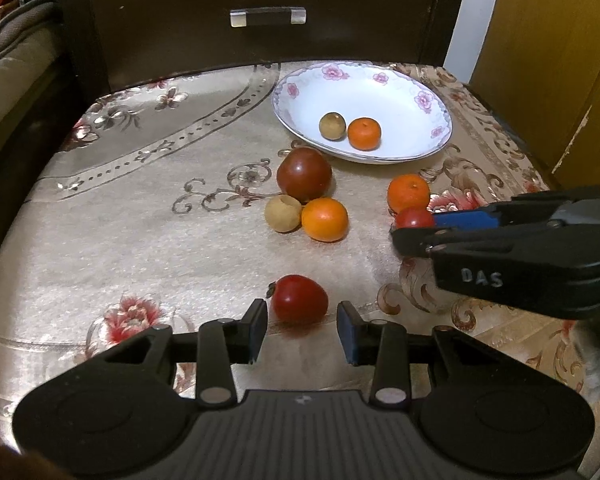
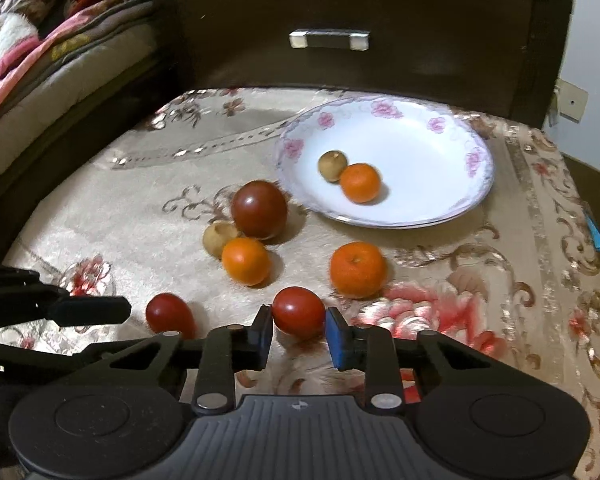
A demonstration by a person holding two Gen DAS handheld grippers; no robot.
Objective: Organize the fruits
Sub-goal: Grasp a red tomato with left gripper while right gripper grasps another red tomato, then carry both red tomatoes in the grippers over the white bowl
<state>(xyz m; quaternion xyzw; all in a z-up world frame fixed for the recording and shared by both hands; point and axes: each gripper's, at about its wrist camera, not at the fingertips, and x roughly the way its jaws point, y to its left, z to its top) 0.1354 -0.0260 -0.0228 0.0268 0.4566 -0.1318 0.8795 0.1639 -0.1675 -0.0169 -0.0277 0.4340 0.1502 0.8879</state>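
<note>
Two hand-held grippers work over a table covered in a beige floral cloth [image 1: 140, 208].

In the right wrist view, the right gripper [image 2: 298, 330] sits at the bottom centre of the frame. Its jaws have closed on a small red tomato [image 2: 299, 311], and both blue pads press against its sides. The tomato rests low on the cloth, just below a mandarin [image 2: 358, 269] at centre right.

In the left wrist view, the left gripper [image 1: 302, 330] is also at the bottom centre. Its jaws stand narrowly apart, with a second red tomato [image 1: 299, 299] lying just ahead of the fingertips. The pads do not touch it.

A white plate with pink flowers [image 1: 412, 92] lies in the upper right of the left view. It holds a brownish round fruit [image 1: 332, 126] and a small mandarin [image 1: 364, 133], which touch each other.

Near the frame centre, below the plate, a large dark red tomato [image 1: 304, 174], a tan fruit [image 1: 283, 213] and another mandarin [image 1: 325, 219] huddle together on the cloth.
</note>
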